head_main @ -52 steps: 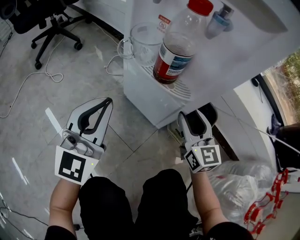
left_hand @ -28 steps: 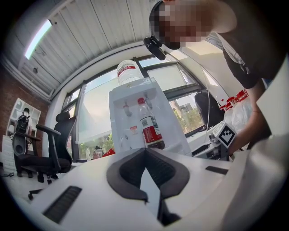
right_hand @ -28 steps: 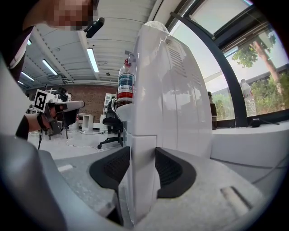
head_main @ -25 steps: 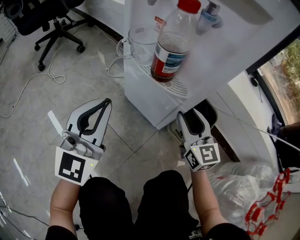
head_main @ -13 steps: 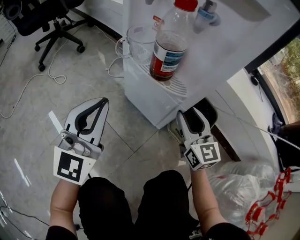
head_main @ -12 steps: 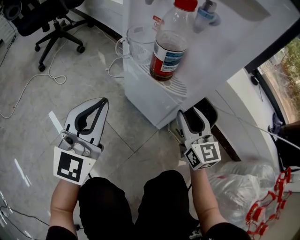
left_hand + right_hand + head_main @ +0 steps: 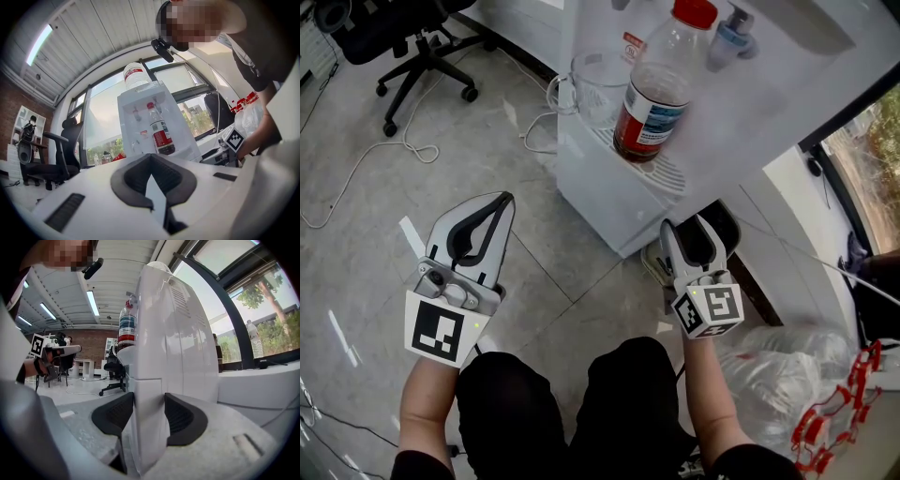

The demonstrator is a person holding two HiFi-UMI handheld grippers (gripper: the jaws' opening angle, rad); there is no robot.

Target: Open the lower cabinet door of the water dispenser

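Lower cabinet door (image 7: 148,404) of the water dispenser (image 7: 187,333), shut, low down near the floor (image 7: 553,281).

The white dispenser stands on the floor straight ahead of the person, with a bottle (image 7: 661,94) on its drip tray. The door is the panel under that tray, and its corner edge shows in the gap of the right gripper (image 7: 700,228). That gripper's fingers have just been spreading and stand wide, and I see no clear squeeze on the panel. The left gripper (image 7: 503,198) hangs well apart over the floor, fingers together and empty. The door looks like stiff, smooth, light plastic, probably slippery. No handle shows, so its free upright edge seems the best place to pinch. A hard tug might rock the bottle.
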